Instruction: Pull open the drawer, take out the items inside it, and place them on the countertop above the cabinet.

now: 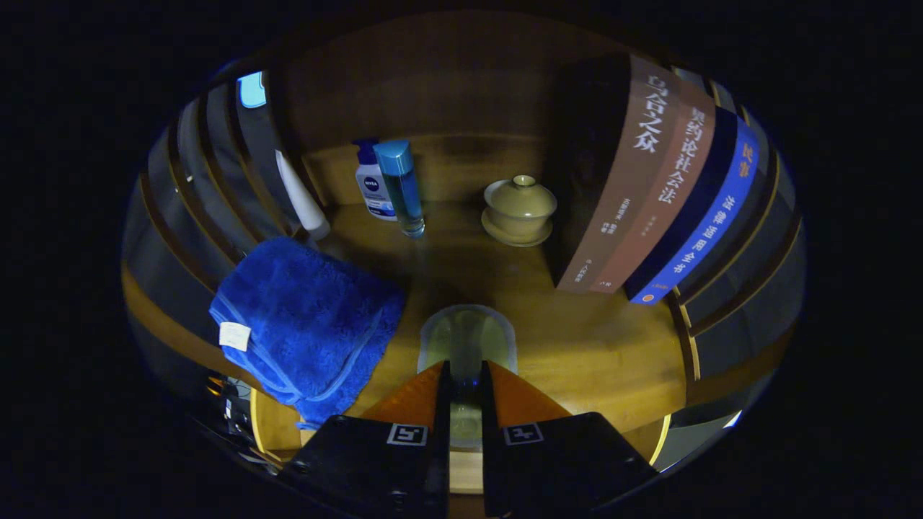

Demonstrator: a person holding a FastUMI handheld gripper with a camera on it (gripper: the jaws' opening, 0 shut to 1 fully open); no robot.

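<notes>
My gripper (466, 369) is shut on a clear, slightly greenish glass cup (467, 333), whose rounded rim stands out just ahead of the fingertips. The cup is held low over the front middle of the wooden countertop (598, 353); whether it touches the wood I cannot tell. A folded blue towel (306, 317) lies on the countertop left of the fingers, with one corner hanging over the front edge.
At the back stand a white lotion bottle (371, 186) and a blue-capped clear bottle (401, 189). A white tube (303, 196) leans on the slatted left wall. A lidded tea bowl on a saucer (518, 210) sits beside upright books (649, 194) at the right.
</notes>
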